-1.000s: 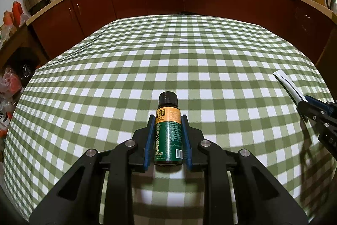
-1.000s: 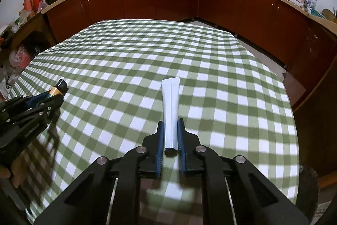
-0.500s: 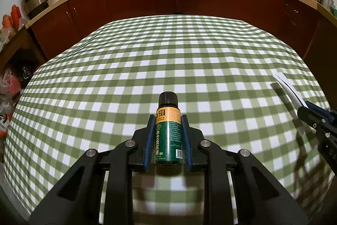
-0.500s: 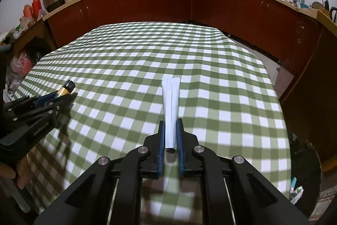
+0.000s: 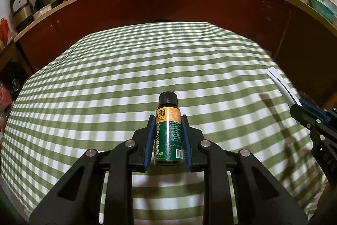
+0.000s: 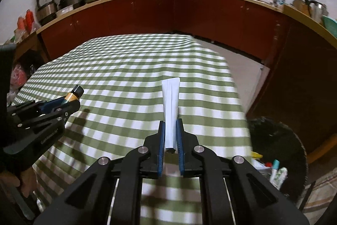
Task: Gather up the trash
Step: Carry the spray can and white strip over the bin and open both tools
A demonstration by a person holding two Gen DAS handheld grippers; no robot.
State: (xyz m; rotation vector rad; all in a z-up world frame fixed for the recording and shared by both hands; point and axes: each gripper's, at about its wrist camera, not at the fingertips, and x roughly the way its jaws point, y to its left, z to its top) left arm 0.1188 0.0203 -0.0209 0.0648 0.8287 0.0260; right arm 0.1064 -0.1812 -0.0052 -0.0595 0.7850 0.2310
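My left gripper [image 5: 167,119] is shut on a small green bottle [image 5: 168,140] with a black cap and gold label band, held above the green checked tablecloth [image 5: 126,77]. My right gripper [image 6: 170,122] is shut on a flattened white tube [image 6: 171,102] that sticks out forward. The right gripper with the tube [image 5: 282,88] shows at the right of the left wrist view. The left gripper with the bottle [image 6: 72,96] shows at the left of the right wrist view. A black trash bin [image 6: 280,153] with trash inside stands on the floor at the table's right.
Dark red cabinets [image 6: 189,14] with a counter holding pots and bottles run behind and to the right of the table. Bags lie on the floor at the left [image 6: 18,75]. The table's right edge [image 6: 242,111] drops beside the bin.
Both grippers have lifted and pulled back with their items still held. The right wrist view has swung right, so the trash bin now shows more fully.
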